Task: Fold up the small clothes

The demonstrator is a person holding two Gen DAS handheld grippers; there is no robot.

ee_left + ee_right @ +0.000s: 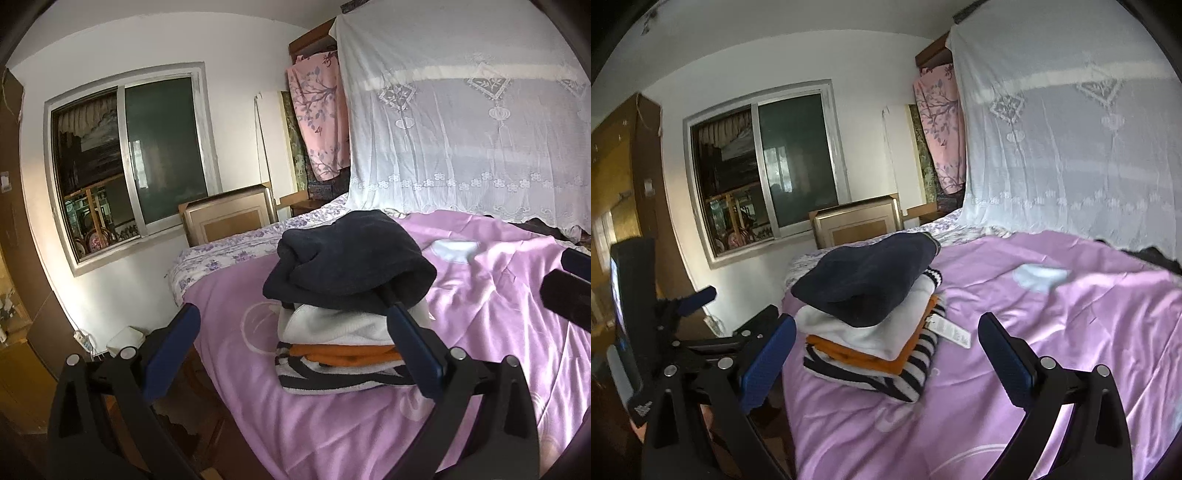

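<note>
Two sets of tongs, both wide apart and holding nothing. Left tongs (295, 343) sit low at the near-left edge of the stack, right finger (413, 350) touching or just in front of the white layer, left finger off the bed edge. Right tongs (886, 354) hover just in front of the same stack, which shows between their fingers; the left tongs show at the left of this view.

Stack of folded clothes (871, 325) sits on the purple bedspread (1052, 332) near the bed's left edge: striped piece (912, 373) at the bottom, orange piece (886, 360) on it, white piece (864, 334) next, dark navy piece (351, 258) on top. A paper tag (951, 330) hangs off the right side. Navy piece looks bulky and loosely folded, overhanging the layers below. A pale blue patch (1039, 277) shows farther back on the bed; cannot tell whether it is a garment.

Judgement: folding looks largely done; step in hand seems to be tidying or squaring the stack. To do it well, come in from both sides at mid-height, press evenly, keep the navy top from sliding toward the bed edge, and avoid snagging the tag.

White net curtain (461, 129) hangs behind; window (129, 158) on the left wall.
</note>
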